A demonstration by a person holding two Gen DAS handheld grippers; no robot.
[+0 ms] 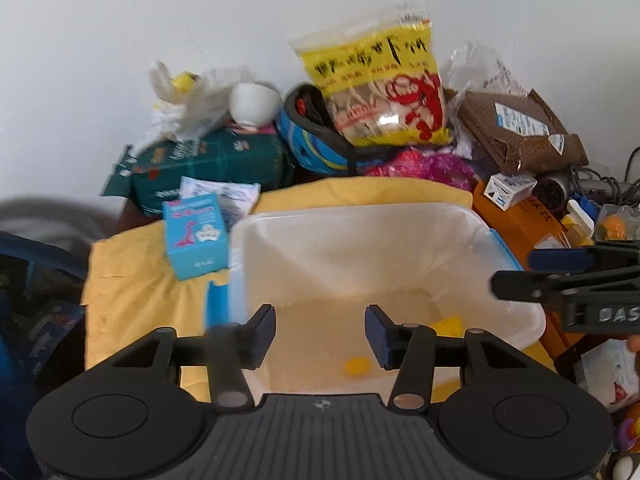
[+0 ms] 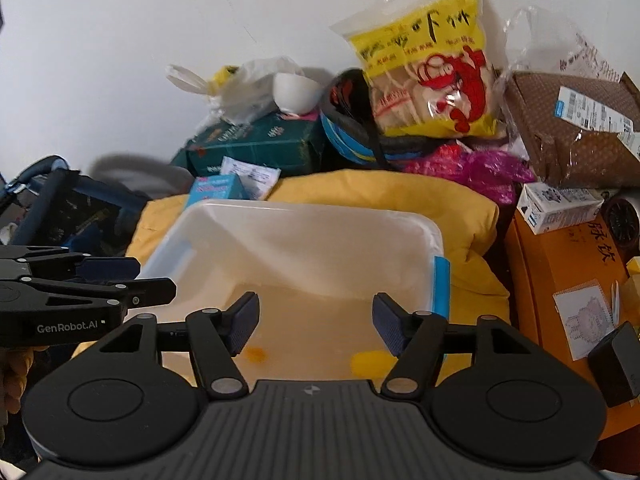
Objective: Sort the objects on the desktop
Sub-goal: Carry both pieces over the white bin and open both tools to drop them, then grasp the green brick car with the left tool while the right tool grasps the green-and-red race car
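While both claws hang half-open and empty, the tub (image 1: 400, 216) lies directly beneath them.

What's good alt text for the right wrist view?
The right gripper, jaws open and empty, hangs over a translucent white bin with two small yellow pieces at its bottom. The bin sits on yellow cloth; the left gripper enters from the left edge. Behind, a yellow snack bag tops cluttered boxes against a white wall.

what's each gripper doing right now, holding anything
left gripper: open, nothing between its fingers, above the white bin.
right gripper: open, also empty, above the same bin.
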